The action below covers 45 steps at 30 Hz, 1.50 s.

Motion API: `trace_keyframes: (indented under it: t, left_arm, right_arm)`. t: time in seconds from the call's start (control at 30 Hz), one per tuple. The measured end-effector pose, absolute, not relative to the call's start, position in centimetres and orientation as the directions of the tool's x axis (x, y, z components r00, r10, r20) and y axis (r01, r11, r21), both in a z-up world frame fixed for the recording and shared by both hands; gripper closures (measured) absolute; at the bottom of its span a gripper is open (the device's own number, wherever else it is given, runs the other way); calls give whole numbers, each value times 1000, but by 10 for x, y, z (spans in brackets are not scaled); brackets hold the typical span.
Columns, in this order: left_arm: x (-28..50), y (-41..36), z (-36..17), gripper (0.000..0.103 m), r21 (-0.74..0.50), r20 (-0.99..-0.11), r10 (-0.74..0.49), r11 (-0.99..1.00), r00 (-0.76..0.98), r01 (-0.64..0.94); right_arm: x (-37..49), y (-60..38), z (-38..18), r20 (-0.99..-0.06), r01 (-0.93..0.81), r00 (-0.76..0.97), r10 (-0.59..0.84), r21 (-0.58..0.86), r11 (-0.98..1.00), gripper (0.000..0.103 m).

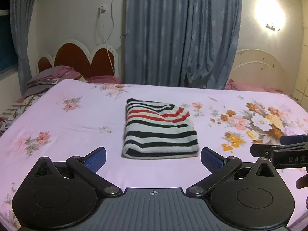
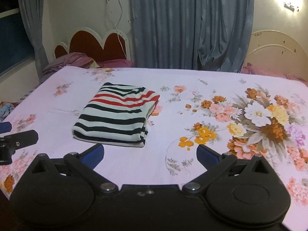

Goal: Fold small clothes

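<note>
L gripper (image 1: 153, 158) hung over the bedsheet (image 1: 77, 130), angled down, jaws wide, nothing btwn them. R gripper (image 2: 150, 155) likewise wide and empty. Folded striped garment (image 1: 159, 129) lay flat on sheet at 12 o'clock of L gripper, just beyond tips, untouched; at 11 o'clock from R. R gripper only partly seen at 3 o'clock edge of L view, cut off. Blue curtain (image 1: 182, 34) behind bed; headboard (image 1: 82, 57) at 10 o'clock.

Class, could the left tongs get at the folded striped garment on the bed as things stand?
Probably yes. The left tongs stand open and empty, pointing at the striped garment, with only bare floral bedsheet between them. The right tongs sit off to the side, not across the path.
</note>
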<state>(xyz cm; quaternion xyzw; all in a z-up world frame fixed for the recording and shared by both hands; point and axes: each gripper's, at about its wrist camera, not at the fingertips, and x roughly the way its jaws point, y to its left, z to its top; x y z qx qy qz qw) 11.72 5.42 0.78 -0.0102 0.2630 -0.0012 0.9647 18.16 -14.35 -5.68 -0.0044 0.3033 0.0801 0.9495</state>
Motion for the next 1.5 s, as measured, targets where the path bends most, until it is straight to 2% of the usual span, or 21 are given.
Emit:
trace_keyframes:
  t: [0.47, 1.5]
  left_arm:
    - [68, 47, 29, 0, -9, -466, 2, 1000, 885, -7]
    - [59, 40, 37, 0, -10, -432, 3, 1000, 902, -8]
  right_arm:
    - [135, -146, -38, -527, -168, 831, 177, 66, 984, 1]
    - [129, -144, -27, -497, -192, 848, 185, 38, 981, 1]
